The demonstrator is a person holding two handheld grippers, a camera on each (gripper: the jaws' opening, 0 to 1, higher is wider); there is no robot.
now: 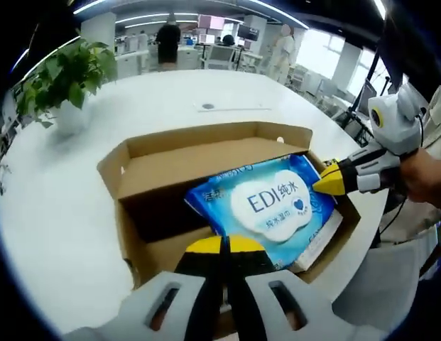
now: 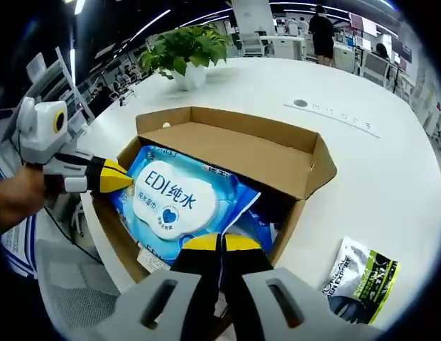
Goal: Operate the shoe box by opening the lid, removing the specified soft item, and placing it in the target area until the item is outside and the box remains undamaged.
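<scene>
Left gripper view: close above the shoe box (image 1: 206, 177) near edge, looking down and fwd across the white desk (image 1: 156, 99) twd the office. Right gripper view: opposite side, close, facing back. Both share box w/ wipes pack (image 2: 181, 199) and potted plant (image 2: 184, 50).

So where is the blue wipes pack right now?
The blue wipes pack lies inside the open shoe box, between both grippers' yellow tips.
</scene>
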